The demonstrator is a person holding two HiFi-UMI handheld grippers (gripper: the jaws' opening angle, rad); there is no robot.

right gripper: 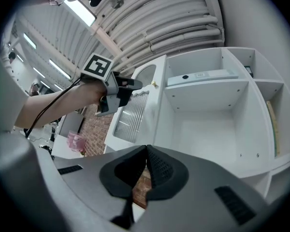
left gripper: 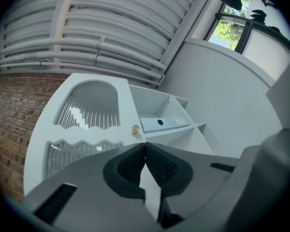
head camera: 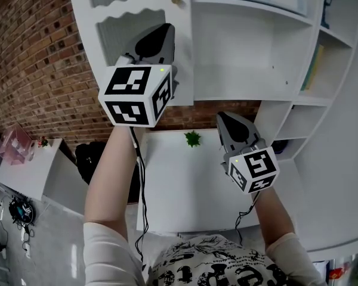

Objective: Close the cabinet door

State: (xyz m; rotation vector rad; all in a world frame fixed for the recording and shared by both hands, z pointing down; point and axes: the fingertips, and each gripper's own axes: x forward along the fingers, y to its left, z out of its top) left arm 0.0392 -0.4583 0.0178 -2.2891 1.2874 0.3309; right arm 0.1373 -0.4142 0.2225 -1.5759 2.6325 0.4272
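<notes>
the cabinet door (head camera: 182, 58) stands at the left of the open white cabinet (head camera: 244, 52), its brass knob (head camera: 176, 0) above the left gripper (head camera: 162, 30). that gripper is close against the door's face, perhaps touching it, fingers pressed together on nothing. the right gripper (head camera: 225, 118) hangs lower, fingers likewise together, empty.

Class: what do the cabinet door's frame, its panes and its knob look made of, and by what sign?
Door frame: painted wood or board, matte white. Panes: ribbed glass or plastic, glossy glints. Knob: likely brass-toned metal, shiny.
</notes>
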